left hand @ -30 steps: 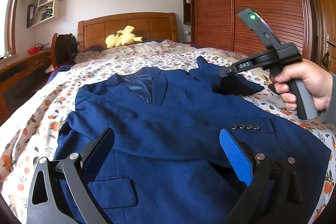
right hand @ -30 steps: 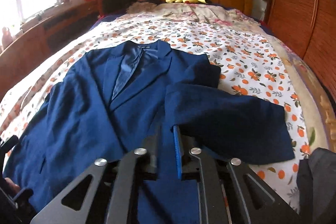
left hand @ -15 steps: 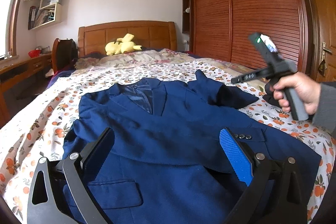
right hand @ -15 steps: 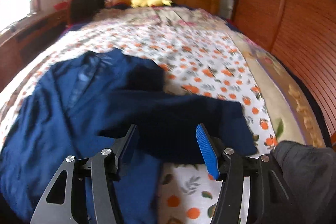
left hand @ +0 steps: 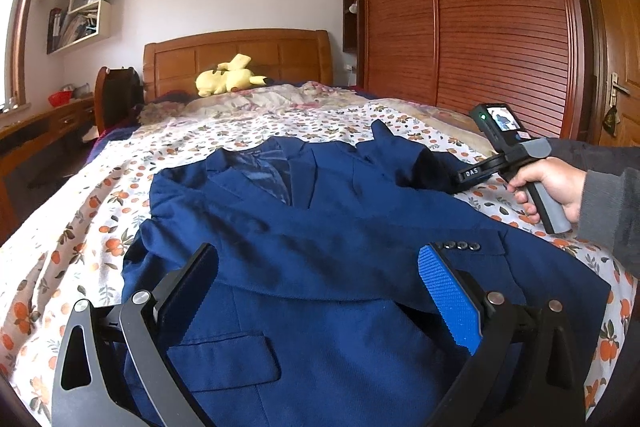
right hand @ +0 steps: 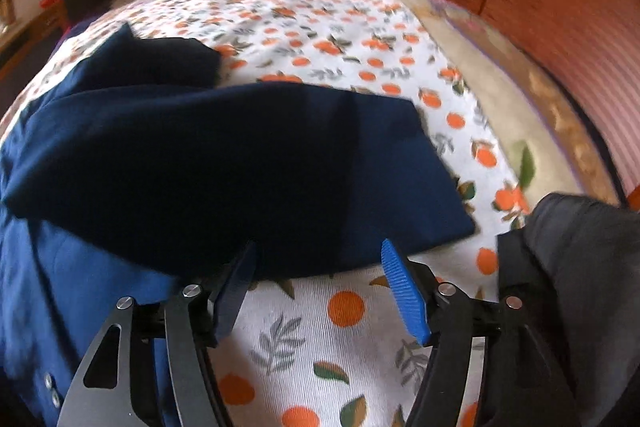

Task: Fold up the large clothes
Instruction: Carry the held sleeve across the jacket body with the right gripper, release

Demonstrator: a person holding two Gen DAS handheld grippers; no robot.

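Navy blazer [left hand: 320, 247] spread face-up on bed [left hand: 80, 227], collar toward wooden headboard [left hand: 240, 55], over orange-print bedsheet [right hand: 340, 307]. One sleeve [right hand: 240, 163] folded across chest, cuff buttons [left hand: 460, 246] visible near right edge in left wrist view.

Changes against a second ago: right gripper [right hand: 320, 287] no longer pinched shut over sleeve fabric; now swung rightward and tipped downward, aimed at sleeve's near hem and bare sheet. Jaws opening, blue pad [right hand: 404, 291] and black pad well apart, nothing clamped; hem of sleeve lying just at fingertips, contact not determinable. In left wrist view, same gripper [left hand: 456, 183] dropped from raised position to low beside blazer's far shoulder. Blazer itself unmoved; left gripper view nearly unchanged.

Pose: right hand [left hand: 552, 187] wrapped around grey handle, grey sleeve cuff [left hand: 608, 215] at wrist, gripper nose angled down toward cloth. Left gripper [left hand: 320, 283] held low over blazer's lower front, jaws wide apart, empty, flap pocket [left hand: 224, 359] just beneath.

Writing: "DAS" in white on right gripper's black arm. Small lit screen and green indicator on its top unit; screen content illegible.

Yellow plush toy [left hand: 228, 79] at headboard.
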